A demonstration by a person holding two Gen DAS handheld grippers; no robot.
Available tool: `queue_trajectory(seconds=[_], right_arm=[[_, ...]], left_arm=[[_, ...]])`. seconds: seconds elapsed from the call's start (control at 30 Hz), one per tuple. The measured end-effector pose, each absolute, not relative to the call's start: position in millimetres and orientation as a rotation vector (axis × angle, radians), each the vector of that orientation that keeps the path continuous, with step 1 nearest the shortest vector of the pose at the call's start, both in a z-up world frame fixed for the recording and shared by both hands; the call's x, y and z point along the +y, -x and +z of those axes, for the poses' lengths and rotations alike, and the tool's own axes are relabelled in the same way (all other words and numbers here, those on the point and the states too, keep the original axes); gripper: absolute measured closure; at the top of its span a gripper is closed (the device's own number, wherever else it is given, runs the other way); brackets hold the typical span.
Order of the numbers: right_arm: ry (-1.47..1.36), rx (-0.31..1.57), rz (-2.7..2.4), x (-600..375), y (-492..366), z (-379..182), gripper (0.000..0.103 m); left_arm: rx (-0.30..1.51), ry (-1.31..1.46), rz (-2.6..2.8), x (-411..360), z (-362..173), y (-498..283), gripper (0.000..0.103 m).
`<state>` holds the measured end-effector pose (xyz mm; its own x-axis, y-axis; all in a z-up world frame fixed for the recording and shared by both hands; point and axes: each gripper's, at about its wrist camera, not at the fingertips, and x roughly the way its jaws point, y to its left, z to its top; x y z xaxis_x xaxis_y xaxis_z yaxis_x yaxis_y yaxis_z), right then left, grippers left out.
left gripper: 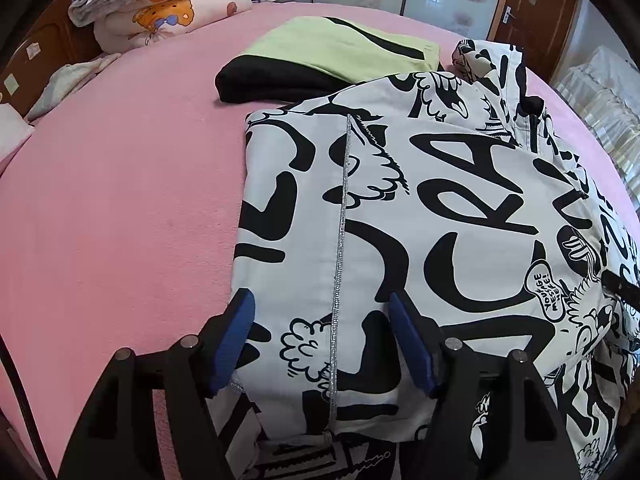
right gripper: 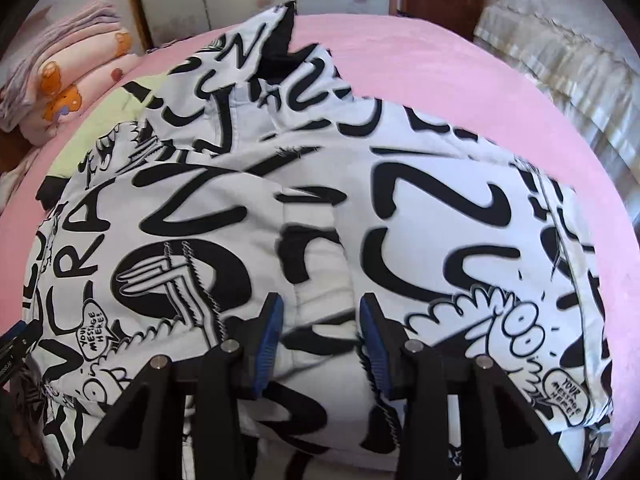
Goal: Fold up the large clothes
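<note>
Left wrist view shows your black-and-white graffiti-print cotton garment (left gripper: pixel 420 200) on the pink bedsheet (left gripper: pixel 120 200), its left side apparently folded in, beside a finished folded green-and-black garment (left gripper: pixel 320 60); your left gripper (left gripper: pixel 322 344) is spread wide. Right wrist view alone shows the rumpled far side; your right gripper (right gripper: pixel 320 344) gapes, empty.

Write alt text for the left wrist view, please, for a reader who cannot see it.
A black-and-white printed garment lies partly folded on a pink bed, with the open left gripper over its near edge. Behind it lie a folded green and black garment and a stack of cartoon-print blankets.
</note>
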<state>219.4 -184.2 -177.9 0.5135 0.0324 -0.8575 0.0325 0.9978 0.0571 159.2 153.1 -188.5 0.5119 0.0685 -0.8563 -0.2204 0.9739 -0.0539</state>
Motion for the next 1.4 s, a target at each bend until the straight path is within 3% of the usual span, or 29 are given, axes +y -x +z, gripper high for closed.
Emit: queue_trajectory(seconds=[0.83, 1.4], right_arm=[[-0.12, 1.038, 0.006, -186.3, -215.7, -177.7, 0.062], [-0.138, 0.972, 0.03, -189.6, -163.5, -119.1, 0.062]], left_arm=[[1.026, 0.101, 0.097, 156.3, -191.1, -155.7, 0.027], [1.021, 0.14, 0.1, 149.4, -129.1, -108.2, 0.027]])
